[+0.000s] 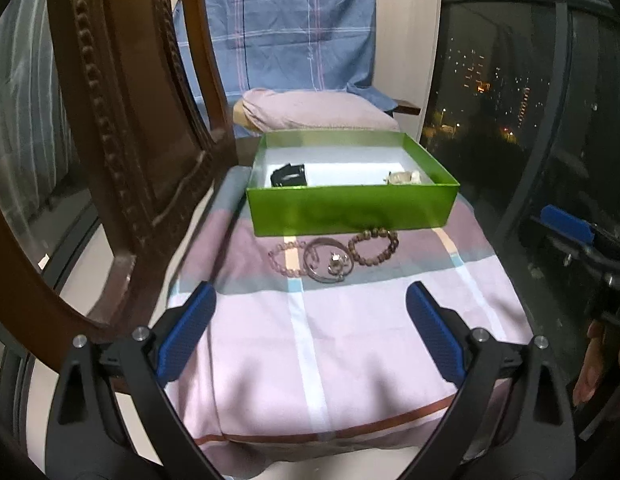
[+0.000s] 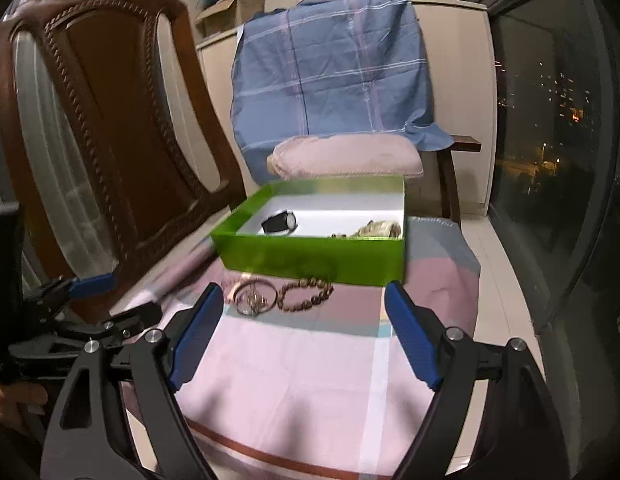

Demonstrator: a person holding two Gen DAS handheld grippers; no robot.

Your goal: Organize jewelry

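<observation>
A green box stands on a cloth-covered surface. Inside lie a black watch at the left and a pale piece of jewelry at the right. In front of the box lie a brown bead bracelet, a silver bangle with a charm and a pink bead bracelet. My left gripper is open, short of the jewelry. My right gripper is open too, nothing between its fingers.
A carved brown wooden chair back rises at the left. Behind the box sit a pink pillow and a blue plaid cloth. A dark window runs along the right.
</observation>
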